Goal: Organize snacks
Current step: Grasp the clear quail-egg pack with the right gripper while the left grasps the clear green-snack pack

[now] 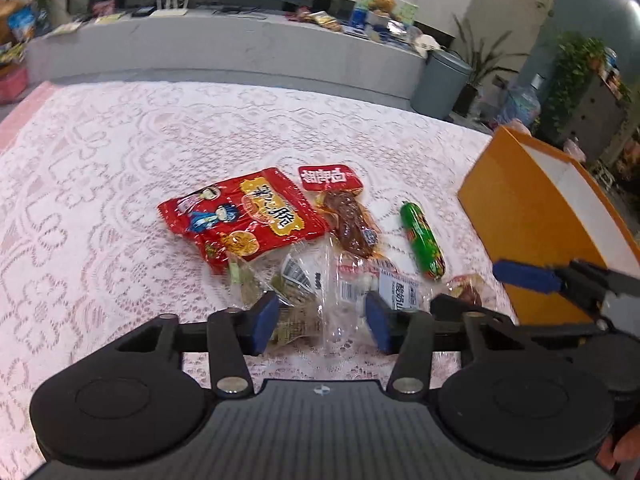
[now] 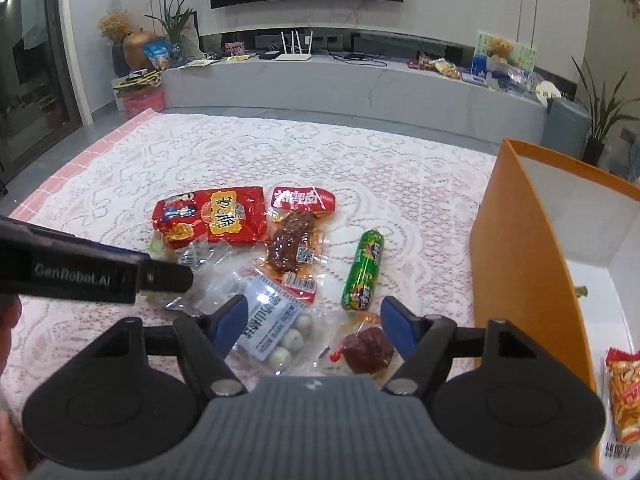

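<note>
Snacks lie clustered mid-table on the lace cloth (image 2: 280, 152): red bag (image 2: 210, 220), meat pack (image 2: 294, 240), green sausage (image 2: 363, 270), clear egg pack (image 2: 276, 332), dark jelly piece (image 2: 366, 350), clear green-candy pack (image 1: 292, 300). Orange box (image 2: 516, 248) stands at the table's right edge, one snack packet (image 2: 624, 396) already inside. Left gripper (image 1: 320, 318) is spread wide, low over the clear candy pack, holding nothing; right gripper (image 2: 316, 326) is also wide and empty above the egg pack and jelly. Risks, as a guess: packs overlap, so closing may pinch two at once or snag the cloth; slick film may slip. Grippers sit close and could collide; the tall box wall blocks a direct drop-in.
</note>
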Motion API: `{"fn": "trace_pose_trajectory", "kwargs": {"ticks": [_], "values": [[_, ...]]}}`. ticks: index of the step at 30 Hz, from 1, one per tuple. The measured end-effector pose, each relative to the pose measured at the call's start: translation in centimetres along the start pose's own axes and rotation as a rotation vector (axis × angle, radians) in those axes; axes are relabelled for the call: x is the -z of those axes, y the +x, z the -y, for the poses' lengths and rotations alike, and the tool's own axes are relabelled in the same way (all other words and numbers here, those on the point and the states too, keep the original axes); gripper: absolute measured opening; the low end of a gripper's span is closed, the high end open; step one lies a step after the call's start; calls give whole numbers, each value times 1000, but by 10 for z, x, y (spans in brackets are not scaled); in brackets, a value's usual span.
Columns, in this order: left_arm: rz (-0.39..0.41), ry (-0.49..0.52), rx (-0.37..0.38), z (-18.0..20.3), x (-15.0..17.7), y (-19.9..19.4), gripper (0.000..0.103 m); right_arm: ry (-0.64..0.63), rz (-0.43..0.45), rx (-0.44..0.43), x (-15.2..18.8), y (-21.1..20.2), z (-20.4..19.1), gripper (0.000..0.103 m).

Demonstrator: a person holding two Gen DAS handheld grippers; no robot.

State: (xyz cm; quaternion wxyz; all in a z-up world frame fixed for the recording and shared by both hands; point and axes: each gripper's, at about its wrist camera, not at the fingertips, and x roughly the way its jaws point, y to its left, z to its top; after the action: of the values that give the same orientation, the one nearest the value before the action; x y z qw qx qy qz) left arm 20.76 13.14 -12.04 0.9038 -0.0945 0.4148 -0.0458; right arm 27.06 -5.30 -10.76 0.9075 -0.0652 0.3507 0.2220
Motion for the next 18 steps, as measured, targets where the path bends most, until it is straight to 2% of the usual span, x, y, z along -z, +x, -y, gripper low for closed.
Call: {"fn": "trace_pose_trajectory", "kwargs": {"ticks": [1,2,10,16,18], "values": [[2,10,5,0,1,0,81,-7,-1,-4,0,3,-1,72],[2,13,15,-1,2,0,86,-16,-2,-12,1,5,-1,73],[-38,-101,-37,-28,2,0,86,-143,5,-69,7,17,-18,82],[-42,-1,-64,-21,3,9,86,-270,10,-83,12,33,-33,84],[-48,2,-63,-22,2,16,86,-288,6,-85,12,36,-33,84]]}}
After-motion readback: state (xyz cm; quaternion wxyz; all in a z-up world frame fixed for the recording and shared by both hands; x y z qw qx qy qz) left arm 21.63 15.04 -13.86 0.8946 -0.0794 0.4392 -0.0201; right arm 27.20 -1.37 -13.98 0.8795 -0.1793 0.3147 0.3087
